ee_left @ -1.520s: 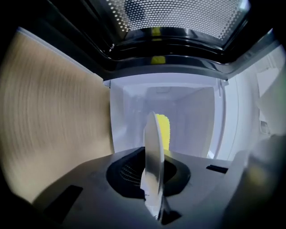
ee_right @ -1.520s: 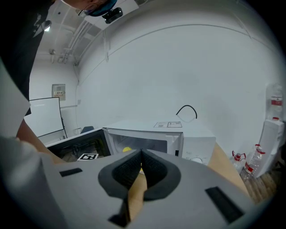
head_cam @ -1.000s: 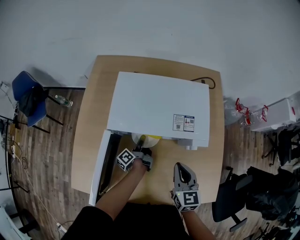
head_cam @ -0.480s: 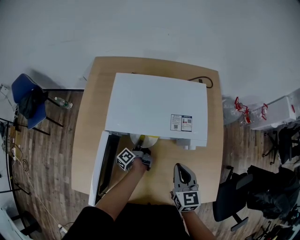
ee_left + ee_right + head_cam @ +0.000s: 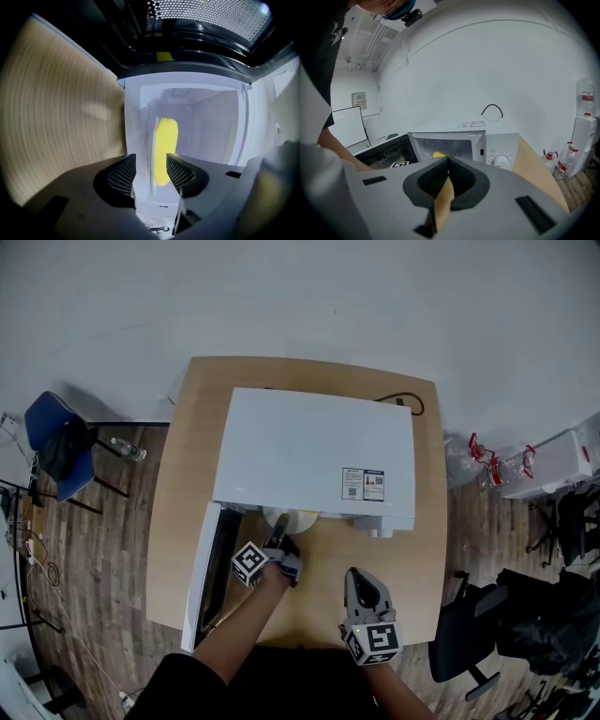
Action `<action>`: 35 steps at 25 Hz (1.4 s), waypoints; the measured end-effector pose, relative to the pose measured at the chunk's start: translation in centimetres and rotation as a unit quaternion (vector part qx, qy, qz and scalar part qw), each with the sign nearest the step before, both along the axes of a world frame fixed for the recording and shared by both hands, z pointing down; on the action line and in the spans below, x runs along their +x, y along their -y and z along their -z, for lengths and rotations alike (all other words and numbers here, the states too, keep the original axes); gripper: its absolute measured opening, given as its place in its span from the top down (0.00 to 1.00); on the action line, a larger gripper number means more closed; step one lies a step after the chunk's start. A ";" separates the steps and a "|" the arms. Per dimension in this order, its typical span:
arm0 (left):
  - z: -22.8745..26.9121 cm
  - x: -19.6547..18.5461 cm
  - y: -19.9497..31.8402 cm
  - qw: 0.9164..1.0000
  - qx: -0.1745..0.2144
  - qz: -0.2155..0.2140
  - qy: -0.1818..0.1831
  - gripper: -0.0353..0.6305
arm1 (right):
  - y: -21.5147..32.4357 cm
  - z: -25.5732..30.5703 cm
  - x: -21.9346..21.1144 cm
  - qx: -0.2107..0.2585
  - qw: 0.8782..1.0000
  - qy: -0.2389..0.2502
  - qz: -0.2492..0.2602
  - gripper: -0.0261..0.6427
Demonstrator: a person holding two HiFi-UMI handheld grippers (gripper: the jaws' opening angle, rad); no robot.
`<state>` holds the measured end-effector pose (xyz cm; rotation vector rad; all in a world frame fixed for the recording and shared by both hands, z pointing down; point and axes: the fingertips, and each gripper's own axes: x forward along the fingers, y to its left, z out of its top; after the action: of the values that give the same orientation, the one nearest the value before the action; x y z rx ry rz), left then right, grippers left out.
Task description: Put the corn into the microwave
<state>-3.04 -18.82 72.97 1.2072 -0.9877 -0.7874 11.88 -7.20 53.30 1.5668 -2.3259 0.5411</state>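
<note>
The yellow corn [image 5: 165, 140] lies on a white plate [image 5: 153, 140] inside the white microwave [image 5: 314, 451], whose door [image 5: 201, 577] hangs open to the left. My left gripper [image 5: 151, 169] reaches into the microwave's mouth. Its jaws have just been opening and now stand apart, with the plate's rim between them and the pads off it. In the head view the left gripper [image 5: 278, 546] sits just before the plate with the corn [image 5: 292, 518]. My right gripper [image 5: 362, 589] hovers over the table's front, shut and empty. From the right gripper [image 5: 448, 162] view the corn [image 5: 438, 154] shows inside the cavity.
The microwave fills most of the wooden table [image 5: 178, 474]; its black cable [image 5: 412, 405] loops at the back right. A blue chair [image 5: 56, 432] stands to the left, a black chair [image 5: 469, 634] and a white cabinet [image 5: 558, 470] to the right.
In the head view both grippers keep their places: the left one stays at the microwave's mouth, the right one over the table's front. Only the whole picture has shifted slightly.
</note>
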 end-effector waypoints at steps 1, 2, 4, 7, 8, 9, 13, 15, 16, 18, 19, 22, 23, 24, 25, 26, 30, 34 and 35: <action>0.2 0.1 -0.2 1.000 0.000 -0.004 0.004 0.68 | 0.0 0.1 -0.1 0.001 1.000 0.000 0.001 0.87; 0.3 0.1 -0.5 1.000 0.002 -0.009 0.011 0.68 | -0.1 0.1 -0.3 0.002 1.000 0.000 0.001 0.87; 0.5 0.1 -0.8 0.999 0.004 -0.021 0.029 0.68 | 0.0 0.3 -0.5 0.005 1.000 -0.001 0.003 0.87; 0.0 -0.1 -1.3 0.999 -0.013 -0.020 0.028 0.68 | 0.0 0.4 -0.9 0.009 1.000 -0.001 0.004 0.87; -0.4 -0.2 -1.6 0.999 -0.026 -0.021 0.030 0.68 | 0.0 0.4 -0.9 0.010 1.000 -0.001 0.005 0.87; -0.7 -0.3 -2.0 0.998 -0.038 -0.024 0.035 0.68 | -0.1 0.5 -0.9 0.010 1.000 -0.003 0.004 0.87; -0.9 -0.1 -2.5 0.998 -0.046 -0.030 0.028 0.71 | -0.5 0.2 -0.4 0.008 1.000 -0.006 -0.004 0.87; -0.5 0.0 -2.5 0.999 -0.039 -0.030 0.024 0.81 | -0.7 0.1 -0.2 0.006 1.000 -0.006 -0.007 0.87; -0.3 0.1 -2.4 0.999 -0.035 -0.031 0.024 0.86 | -0.8 0.0 -0.2 0.006 1.000 -0.006 -0.007 0.87; 0.1 0.4 -2.2 0.999 -0.031 -0.035 0.027 0.90 | -0.8 0.0 -0.2 0.006 1.000 -0.007 -0.005 0.87; 0.1 0.5 -2.0 0.998 -0.029 -0.037 0.028 0.91 | -0.7 0.0 -0.3 0.007 1.000 -0.007 -0.004 0.87; 0.1 0.7 -1.8 0.999 -0.031 -0.038 0.024 0.91 | -0.6 0.0 -0.4 0.007 1.000 -0.004 -0.001 0.87; 0.1 0.8 -1.7 0.999 -0.032 -0.036 0.022 0.91 | -0.6 -0.1 -0.4 0.006 1.000 -0.004 0.000 0.87; 0.1 0.8 -1.6 0.999 -0.033 -0.033 0.021 0.91 | -0.5 -0.2 -0.5 0.005 1.000 -0.004 0.002 0.87; 0.1 0.8 -1.5 0.999 -0.034 -0.031 0.020 0.91 | -0.5 -0.3 -0.5 0.005 1.000 -0.004 0.003 0.87; 0.0 0.8 -1.3 0.999 -0.035 -0.028 0.018 0.91 | -0.5 -0.4 -0.5 0.004 1.000 -0.004 0.004 0.87; -0.1 0.8 -0.2 0.999 -0.035 -0.019 0.020 0.91 | -0.4 -0.5 -0.1 0.003 1.000 -0.005 0.002 0.87; -0.2 1.2 1.0 0.999 -0.036 -0.019 0.026 0.91 | -0.4 -0.7 0.6 0.000 1.000 -0.008 0.000 0.87; -0.2 1.3 1.3 0.999 -0.035 -0.020 0.028 0.91 | -0.4 -0.8 0.7 0.000 1.000 -0.009 -0.001 0.87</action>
<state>-1.74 -20.08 73.13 1.1893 -1.0254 -0.6854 12.63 -6.80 54.06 1.5666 -2.3121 0.5259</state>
